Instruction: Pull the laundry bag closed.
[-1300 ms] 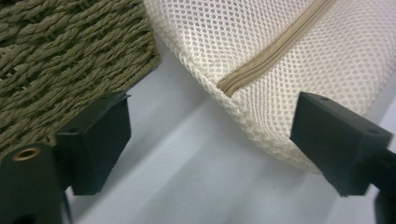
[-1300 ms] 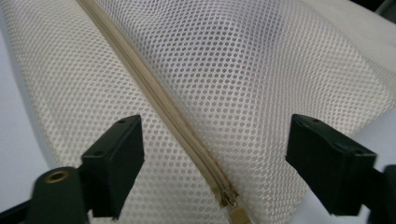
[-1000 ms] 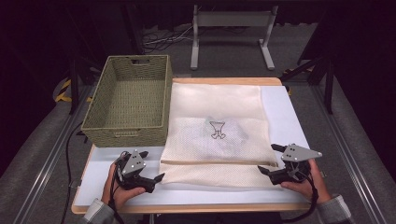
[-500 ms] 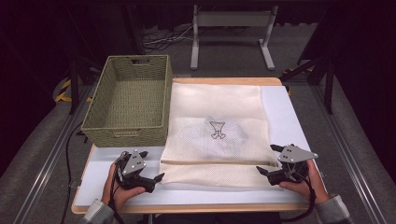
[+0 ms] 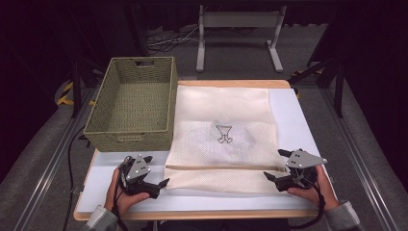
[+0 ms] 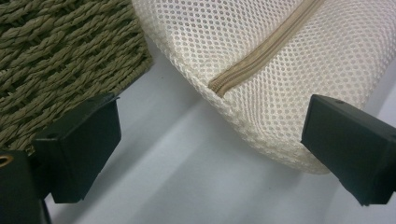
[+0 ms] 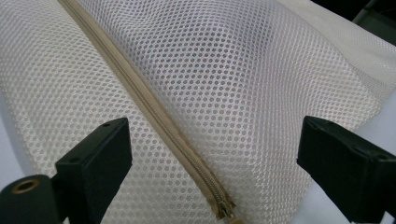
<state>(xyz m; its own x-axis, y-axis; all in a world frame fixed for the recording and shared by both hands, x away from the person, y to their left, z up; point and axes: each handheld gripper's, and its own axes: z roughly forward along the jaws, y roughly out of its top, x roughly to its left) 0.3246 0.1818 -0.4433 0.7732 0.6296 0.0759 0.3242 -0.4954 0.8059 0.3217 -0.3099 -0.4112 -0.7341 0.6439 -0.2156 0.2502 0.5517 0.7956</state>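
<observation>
- The table (image 5: 298, 120), with a white top and a wooden edge, fills the middle of the high view from the centre down to the lower edge.
- The mesh laundry bag (image 5: 223, 137) lies flat on the table, in the centre of the high view and slightly right of the middle. It is cream in colour, with a small dark outline figure printed near its centre.
- The woven basket (image 5: 132, 108) stands in the upper left of the table in the high view. It is olive-green, and its right wall is touching or just beside the bag's left edge. In the left gripper view its weave fills the upper left corner.
- The zipper (image 5: 226, 168) is a tan band running across the bag near its lower edge in the high view. In the left gripper view its end sits at the top centre, just inside the bag's rounded corner. In the right gripper view it runs from the upper left down to the bottom centre, and the metal slider (image 7: 223, 208) sits there.
- The left gripper (image 5: 154, 175) sits at the lower left of the high view, held in a hand, just beside the bag's lower left corner. Its jaws stand wide apart and grip nothing.
- The right gripper (image 5: 275, 166) sits at the lower right of the high view, at the bag's lower right corner. Its jaws stand wide apart over the mesh, with the zipper end between them, and they clamp nothing.
</observation>
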